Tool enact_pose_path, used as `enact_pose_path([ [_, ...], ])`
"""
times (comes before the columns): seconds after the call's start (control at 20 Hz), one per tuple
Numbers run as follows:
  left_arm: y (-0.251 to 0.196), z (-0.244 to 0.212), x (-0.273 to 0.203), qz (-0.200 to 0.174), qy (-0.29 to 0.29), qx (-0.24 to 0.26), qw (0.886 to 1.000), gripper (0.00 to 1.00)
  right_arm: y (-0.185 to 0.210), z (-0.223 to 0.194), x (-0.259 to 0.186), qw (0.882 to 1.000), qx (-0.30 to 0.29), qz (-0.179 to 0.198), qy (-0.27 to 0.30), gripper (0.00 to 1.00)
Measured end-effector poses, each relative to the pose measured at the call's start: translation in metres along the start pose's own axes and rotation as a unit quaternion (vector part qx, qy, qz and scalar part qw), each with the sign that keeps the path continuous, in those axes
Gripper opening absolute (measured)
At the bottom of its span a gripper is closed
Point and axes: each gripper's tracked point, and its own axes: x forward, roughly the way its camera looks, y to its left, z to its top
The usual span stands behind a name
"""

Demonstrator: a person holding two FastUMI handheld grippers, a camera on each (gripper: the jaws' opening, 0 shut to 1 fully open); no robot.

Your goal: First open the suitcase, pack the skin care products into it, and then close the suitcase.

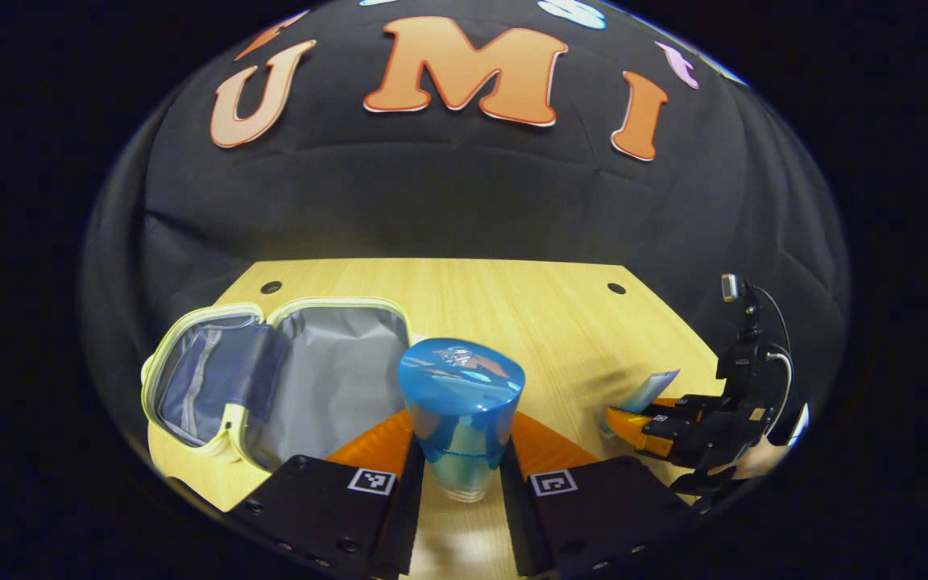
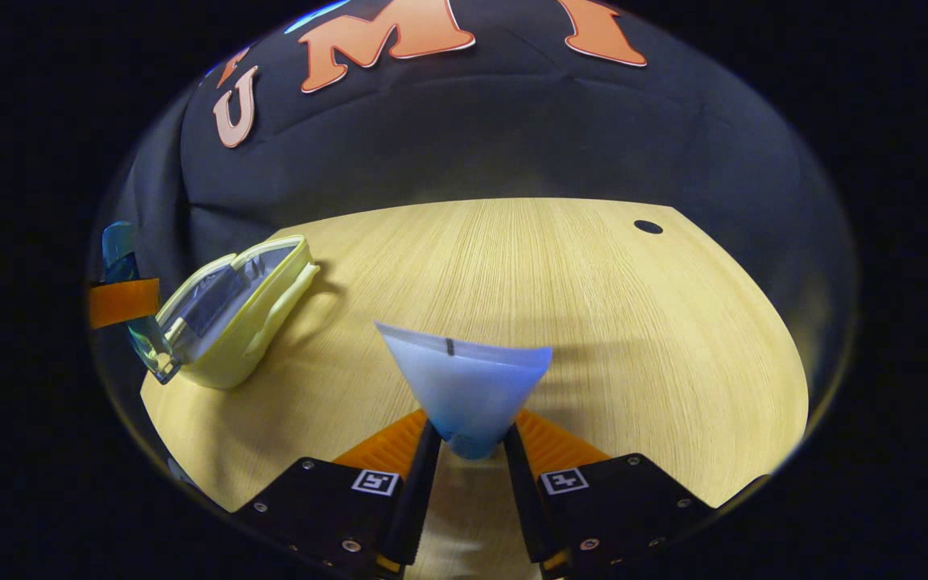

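A small pale-yellow suitcase (image 1: 287,379) lies open on the wooden table at the left, showing a grey lining and a blue mesh pocket. My left gripper (image 1: 460,463) is shut on a blue-capped jar (image 1: 461,403), held upright above the table just right of the case. In the right gripper view, my right gripper (image 2: 468,443) is shut on a pale blue tube (image 2: 464,391), crimped end up. The right gripper (image 1: 633,427) with the tube (image 1: 648,391) also appears far right in the left gripper view. The suitcase (image 2: 230,310) sits left in the right gripper view.
The wooden table (image 2: 577,322) has a cable hole (image 2: 648,227) at the far right and two cable holes (image 1: 271,287) near its back edge. Black cloth hangs behind the table. A hand (image 1: 758,459) holds the right gripper.
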Motion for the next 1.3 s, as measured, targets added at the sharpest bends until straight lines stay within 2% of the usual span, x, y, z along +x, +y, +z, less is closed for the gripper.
enact_pose_path([
  [0.25, 0.06, 0.013, -0.043, 0.019, 0.049, 0.004, 0.999, 0.44, 0.037, 0.032, -0.032, 0.999, -0.007, 0.035, -0.003, 0.48],
  [0.45, 0.101, 0.031, -0.051, -0.007, 0.082, -0.001, 0.997, 0.46, 0.087, 0.053, -0.05, 0.999, -0.014, 0.052, -0.008, 0.47],
  [0.65, 0.145, 0.036, -0.022, -0.024, 0.142, 0.008, 0.99, 0.47, 0.136, 0.07, -0.059, 0.998, 0.007, 0.047, -0.029, 0.47],
  [0.85, 0.151, 0.03, 0.008, -0.055, 0.213, 0.025, 0.975, 0.46, 0.17, 0.074, -0.06, 0.998, 0.041, 0.04, -0.038, 0.47],
  [1.05, 0.152, 0.004, 0.042, -0.074, 0.27, 0.014, 0.96, 0.46, 0.18, 0.068, -0.064, 0.997, 0.059, 0.022, -0.034, 0.47],
  [1.3, 0.161, -0.033, 0.079, -0.061, 0.321, 0.029, 0.945, 0.46, 0.174, 0.056, -0.063, 0.997, 0.072, -0.009, -0.015, 0.47],
])
